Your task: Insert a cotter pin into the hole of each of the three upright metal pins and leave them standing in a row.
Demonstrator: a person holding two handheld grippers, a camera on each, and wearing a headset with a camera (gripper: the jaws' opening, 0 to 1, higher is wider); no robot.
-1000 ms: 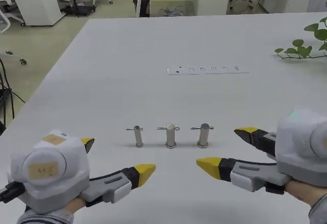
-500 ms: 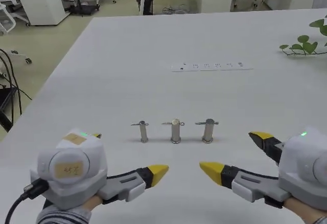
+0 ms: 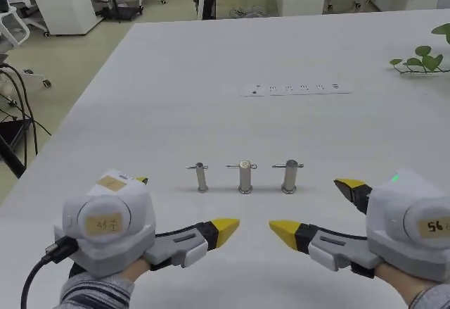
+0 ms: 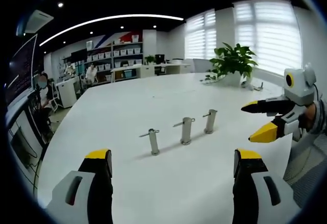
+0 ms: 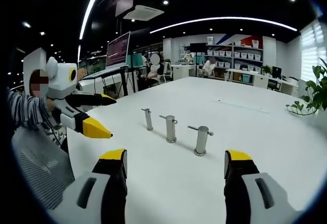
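At the near edge of the white counter [image 3: 176, 77], the left hand-held gripper [image 3: 183, 203] and the right hand-held gripper [image 3: 313, 205] are held just above the surface. Both have their jaws spread wide and grasp nothing, and their yellow tips point inward toward each other. Just beyond them, three upright pins stand in a straight row on the counter, well apart from one another: the left metal pin [image 3: 202, 179], the middle metal pin [image 3: 245, 178] and the right metal pin [image 3: 290, 177]. A cotter pin [image 3: 241, 165] crosses the head of each, lying level. Neither gripper touches them. Farther back lies a white power strip [image 3: 299, 89], and a leafy plant [image 3: 422, 59] sits at the far right.
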